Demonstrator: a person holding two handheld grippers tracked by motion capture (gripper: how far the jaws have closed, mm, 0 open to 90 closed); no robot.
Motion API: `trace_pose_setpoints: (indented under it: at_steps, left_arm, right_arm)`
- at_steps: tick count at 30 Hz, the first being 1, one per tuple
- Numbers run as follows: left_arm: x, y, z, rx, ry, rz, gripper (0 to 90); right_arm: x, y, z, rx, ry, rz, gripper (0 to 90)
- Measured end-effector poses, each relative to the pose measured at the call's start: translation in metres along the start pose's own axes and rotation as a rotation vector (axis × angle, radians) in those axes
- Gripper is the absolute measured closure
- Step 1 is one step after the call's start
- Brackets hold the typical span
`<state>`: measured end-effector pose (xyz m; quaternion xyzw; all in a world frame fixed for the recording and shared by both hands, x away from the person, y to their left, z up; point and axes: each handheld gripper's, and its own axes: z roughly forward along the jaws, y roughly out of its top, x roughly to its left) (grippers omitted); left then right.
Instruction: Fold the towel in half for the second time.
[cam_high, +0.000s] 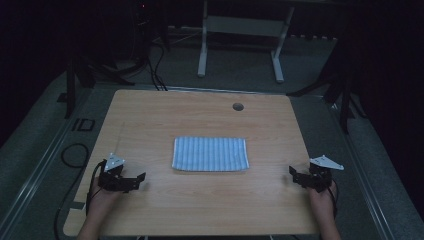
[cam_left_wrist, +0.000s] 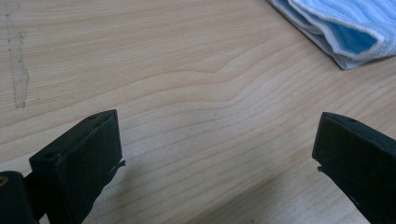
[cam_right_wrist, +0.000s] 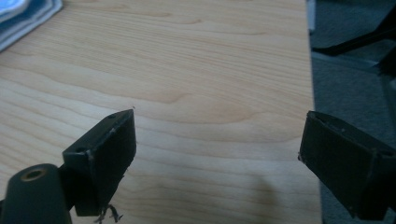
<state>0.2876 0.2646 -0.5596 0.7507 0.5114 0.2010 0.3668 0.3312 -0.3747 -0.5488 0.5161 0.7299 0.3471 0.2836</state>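
A folded blue-and-white striped cloth (cam_high: 210, 154) lies flat at the middle of the light wooden table (cam_high: 150, 115). The left gripper (cam_high: 139, 182) rests near the table's near-left corner, its jaws spread wide with bare wood between them. The right gripper (cam_high: 295, 175) sits at the near-right edge, jaws equally wide and holding nothing. Both are well apart from the cloth, which appears to be folded in several layers.

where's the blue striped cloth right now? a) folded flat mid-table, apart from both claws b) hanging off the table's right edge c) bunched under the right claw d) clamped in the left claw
a: the cloth lies folded flat mid-table, with the left claw and the right claw both open and apart from it at the table's two sides.
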Motion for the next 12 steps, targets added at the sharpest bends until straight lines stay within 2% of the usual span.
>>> trace_pose_setpoints:
  at_steps: [3, 12]
  left_arm:
    - [-0.0006, -0.0004, 0.0007, -0.005, -0.001, -0.005, 1.4]
    - [-0.0003, -0.0028, 0.0004, -0.008, -0.005, -0.012, 1.4]
  right_arm:
    - [-0.0008, -0.0017, 0.0006, 0.000, 0.013, 0.007, 10.5]
    - [-0.0026, -0.0029, 0.0009, -0.004, -0.005, 0.018, 10.5]
